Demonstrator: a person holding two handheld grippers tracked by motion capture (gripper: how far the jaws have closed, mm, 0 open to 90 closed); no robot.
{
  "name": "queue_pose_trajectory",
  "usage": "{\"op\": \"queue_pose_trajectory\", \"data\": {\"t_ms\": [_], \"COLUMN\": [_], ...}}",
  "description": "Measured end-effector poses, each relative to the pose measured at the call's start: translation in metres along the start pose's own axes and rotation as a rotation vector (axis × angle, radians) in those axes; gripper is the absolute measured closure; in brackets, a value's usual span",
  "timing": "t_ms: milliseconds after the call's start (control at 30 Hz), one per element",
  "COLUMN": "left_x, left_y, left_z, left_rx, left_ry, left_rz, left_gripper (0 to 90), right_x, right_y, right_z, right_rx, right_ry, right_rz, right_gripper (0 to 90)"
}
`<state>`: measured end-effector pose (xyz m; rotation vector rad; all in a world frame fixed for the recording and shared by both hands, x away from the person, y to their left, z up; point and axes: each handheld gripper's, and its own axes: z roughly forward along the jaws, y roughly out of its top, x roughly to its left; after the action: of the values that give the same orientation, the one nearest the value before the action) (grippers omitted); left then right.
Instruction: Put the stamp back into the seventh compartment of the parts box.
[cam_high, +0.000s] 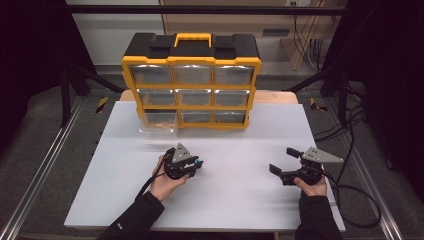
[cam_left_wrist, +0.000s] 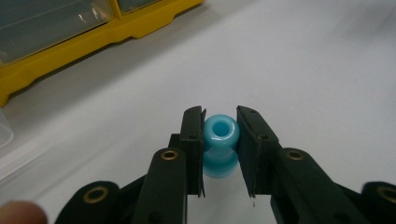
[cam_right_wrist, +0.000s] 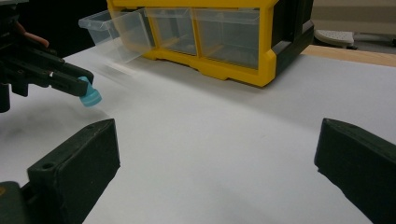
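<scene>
One small light-blue plastic spool-shaped bead (cam_left_wrist: 220, 145) sits pinched in the left gripper (cam_left_wrist: 219, 156) just above the white tabletop (cam_high: 235, 200). The carry looks underway; next it likely needs lifting toward the pulled-out clear drawer (cam_high: 159, 121) of the yellow-and-black plastic organiser cabinet (cam_high: 192, 80). Nothing lies between. The right gripper (cam_high: 285, 164) rests wide open, empty, well apart.

2 black tools (cam_high: 199, 165) (cam_high: 281, 162), brass screws, grey plates, black sleeves (cam_high: 134, 218).
</scene>
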<state>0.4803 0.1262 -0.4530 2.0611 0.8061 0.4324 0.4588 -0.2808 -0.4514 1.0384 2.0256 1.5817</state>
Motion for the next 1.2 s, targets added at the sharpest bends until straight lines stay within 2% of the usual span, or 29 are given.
{"op": "queue_pose_trajectory", "data": {"t_ms": [500,1200], "left_x": [0.005,0.023], "left_y": [0.003,0.008], "left_z": [-0.009,-0.028], "left_rx": [-0.008,-0.044], "left_ry": [0.008,0.044], "left_rz": [-0.004,-0.046], "left_gripper": [72.1,72.1], "right_x": [0.000,0.000], "right_y": [0.000,0.000], "right_z": [0.000,0.000], "right_rx": [-0.001,-0.003], "right_ry": [0.001,-0.002], "right_rz": [0.001,0.000], "right_gripper": [0.7,0.7]}}
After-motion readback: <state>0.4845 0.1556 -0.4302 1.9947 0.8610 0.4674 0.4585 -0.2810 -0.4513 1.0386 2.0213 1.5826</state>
